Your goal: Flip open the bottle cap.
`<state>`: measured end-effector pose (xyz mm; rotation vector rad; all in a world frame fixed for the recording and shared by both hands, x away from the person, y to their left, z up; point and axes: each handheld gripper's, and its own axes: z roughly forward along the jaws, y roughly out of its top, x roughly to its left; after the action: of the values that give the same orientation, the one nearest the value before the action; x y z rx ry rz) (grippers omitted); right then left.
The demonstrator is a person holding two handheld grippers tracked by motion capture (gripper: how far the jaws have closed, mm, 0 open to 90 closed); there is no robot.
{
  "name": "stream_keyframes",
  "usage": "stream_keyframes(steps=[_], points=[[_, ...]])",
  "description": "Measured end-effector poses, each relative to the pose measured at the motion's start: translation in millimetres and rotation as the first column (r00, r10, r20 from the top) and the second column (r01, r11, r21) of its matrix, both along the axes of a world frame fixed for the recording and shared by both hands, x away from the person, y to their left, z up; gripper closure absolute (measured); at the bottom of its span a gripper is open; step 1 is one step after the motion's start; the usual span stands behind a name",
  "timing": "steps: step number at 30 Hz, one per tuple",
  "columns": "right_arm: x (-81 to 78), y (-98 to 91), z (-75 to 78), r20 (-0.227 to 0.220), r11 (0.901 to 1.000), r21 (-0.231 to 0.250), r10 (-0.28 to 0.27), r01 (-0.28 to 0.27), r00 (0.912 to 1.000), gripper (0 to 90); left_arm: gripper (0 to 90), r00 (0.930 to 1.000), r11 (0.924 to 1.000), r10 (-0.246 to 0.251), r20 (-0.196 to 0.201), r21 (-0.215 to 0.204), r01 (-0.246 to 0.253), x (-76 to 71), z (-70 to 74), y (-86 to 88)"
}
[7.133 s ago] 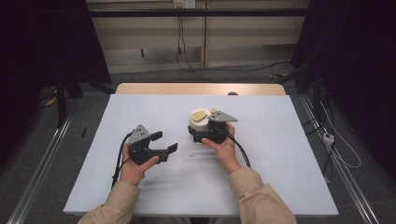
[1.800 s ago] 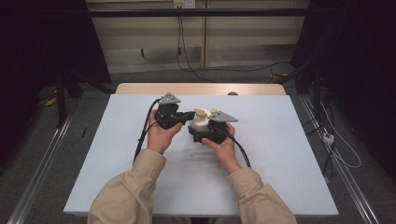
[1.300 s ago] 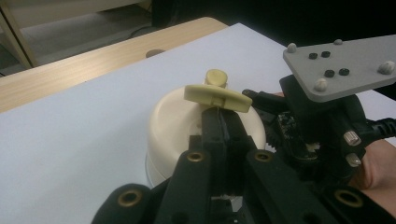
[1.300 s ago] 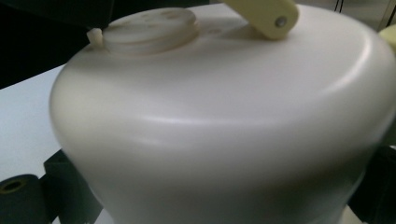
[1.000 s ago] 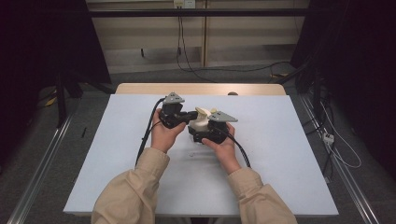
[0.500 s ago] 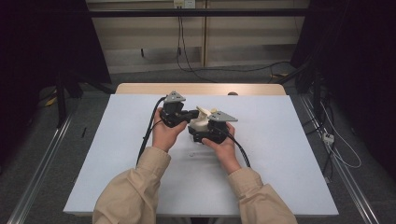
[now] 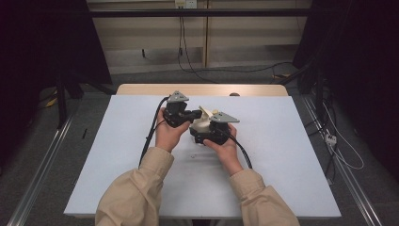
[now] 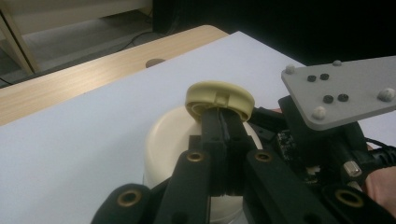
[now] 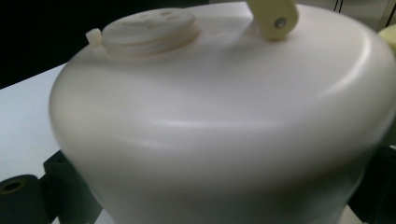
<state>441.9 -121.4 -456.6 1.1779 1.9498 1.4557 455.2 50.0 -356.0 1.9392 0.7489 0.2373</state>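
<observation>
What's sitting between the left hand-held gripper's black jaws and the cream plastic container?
Only the yellowish round cap, pinched by the left hand-held gripper; the cream plastic container lies right behind it in the left gripper view.

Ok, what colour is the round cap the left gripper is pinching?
Pale yellow; the cap shows best in the left gripper view, above the cream container.

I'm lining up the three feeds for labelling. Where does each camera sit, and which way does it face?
High view: above the person's side, looking forward and down on the table; sleeves, hands and both grippers show.
Left gripper view: rides the left gripper, looking along its shut jaws pinching the flip cap.
Right gripper view: rides the right gripper, close against the cream container; black jaw parts at the bottom corners.
All three share the container.
</observation>
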Motion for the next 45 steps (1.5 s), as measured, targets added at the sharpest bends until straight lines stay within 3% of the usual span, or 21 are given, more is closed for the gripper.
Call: stream_keyframes(steps=[38, 45], points=[[-1.2, 0.0, 1.3, -0.007, 1.0000, -0.005, -0.006, 0.006, 1.0000, 5.0, 88.8, 1.0000, 1.0000, 0.002, -0.009, -0.008, -0.002, 9.7, -3.1, -12.7], [-1.8, 0.0, 2.0, -0.013, 0.9999, -0.009, -0.006, 0.006, 0.9999, 4.7, 86.1, 1.0000, 0.9999, 0.007, -0.005, -0.015, -0.007, 8.6, -0.2, -8.3]])
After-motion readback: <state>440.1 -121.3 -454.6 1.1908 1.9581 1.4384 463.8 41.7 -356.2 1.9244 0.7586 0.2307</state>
